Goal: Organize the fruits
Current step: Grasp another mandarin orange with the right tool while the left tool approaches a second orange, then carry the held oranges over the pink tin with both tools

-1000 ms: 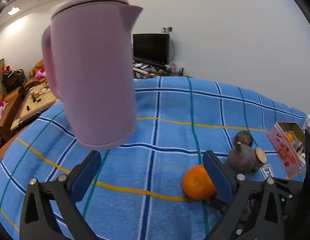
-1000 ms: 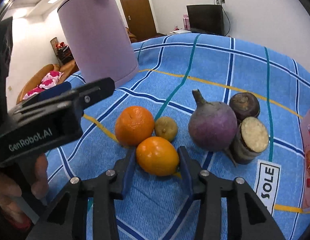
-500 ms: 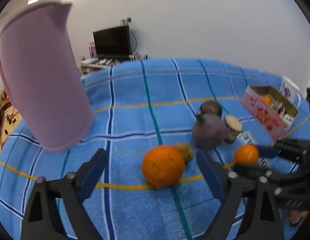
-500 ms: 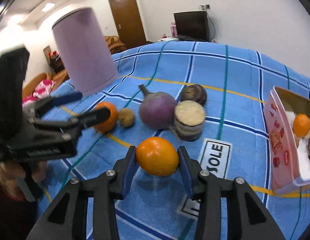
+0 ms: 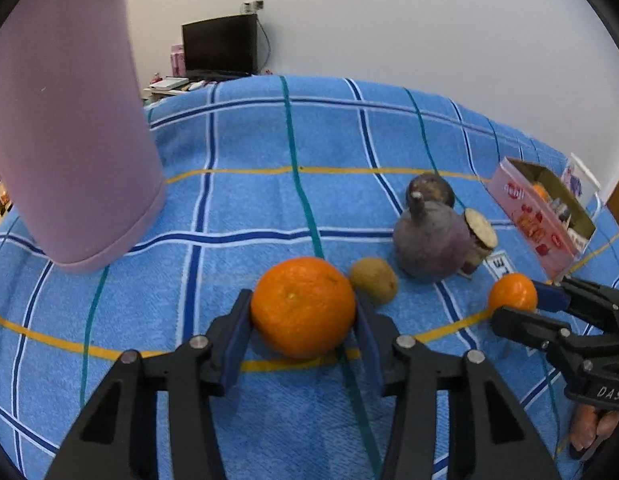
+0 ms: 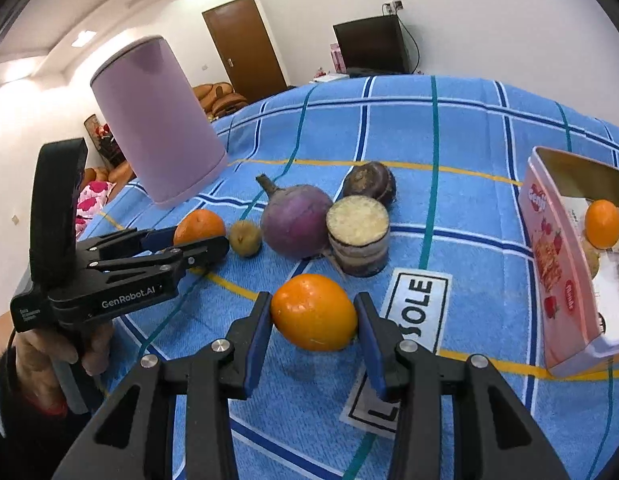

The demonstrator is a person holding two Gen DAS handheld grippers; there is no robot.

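My left gripper [image 5: 303, 320] is shut on a large orange [image 5: 303, 306] that rests on the blue checked cloth [image 5: 249, 200]; it also shows in the right wrist view [image 6: 199, 226]. My right gripper [image 6: 314, 320] is shut on a smaller orange [image 6: 314, 312] and holds it above the cloth, left of a pink open box [image 6: 557, 264] with another orange [image 6: 602, 223] inside. A small brown fruit [image 5: 374, 286] lies beside the large orange.
A purple turnip [image 6: 295, 221], a cut vegetable slice [image 6: 358, 234] and a dark round root [image 6: 369, 181] lie mid-table. A tall pink kettle [image 5: 65, 120] stands at the left. A "SOLE" label [image 6: 413, 312] lies on the cloth.
My left gripper moved in and shut on the large orange. My right gripper carried the smaller orange up and rightward toward the pink box.
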